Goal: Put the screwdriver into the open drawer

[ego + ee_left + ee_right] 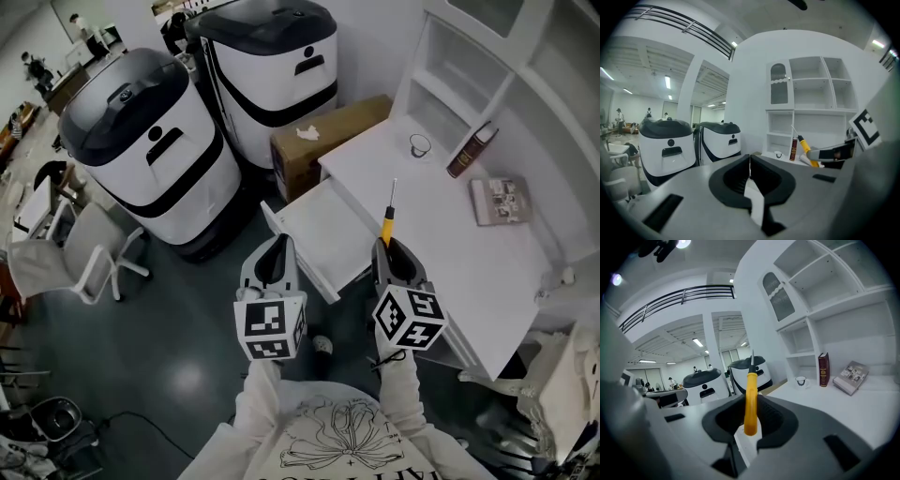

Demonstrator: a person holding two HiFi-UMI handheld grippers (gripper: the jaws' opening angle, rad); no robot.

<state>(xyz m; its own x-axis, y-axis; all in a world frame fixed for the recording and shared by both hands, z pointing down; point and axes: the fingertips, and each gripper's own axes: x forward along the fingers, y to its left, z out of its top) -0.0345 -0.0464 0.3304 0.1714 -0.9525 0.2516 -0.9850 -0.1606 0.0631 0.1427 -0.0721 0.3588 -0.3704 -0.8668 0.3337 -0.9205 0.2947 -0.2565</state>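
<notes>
The right gripper (390, 247) clamps a yellow-handled metal screwdriver (388, 223) over the white desk (469, 253). The left gripper (277, 247), its jaws together and empty, hangs beside the open white drawer (319, 230), near two white-and-black machines (150, 141).

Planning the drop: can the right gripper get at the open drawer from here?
Probably yes. The right gripper, shut on the screwdriver, hangs right by the drawer, which looks bare; the left gripper is off to its side.

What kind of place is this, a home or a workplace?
Likely an open-plan office or lab: a white desk with an open drawer, two large white-and-black machines, and a swivel office chair.
</notes>
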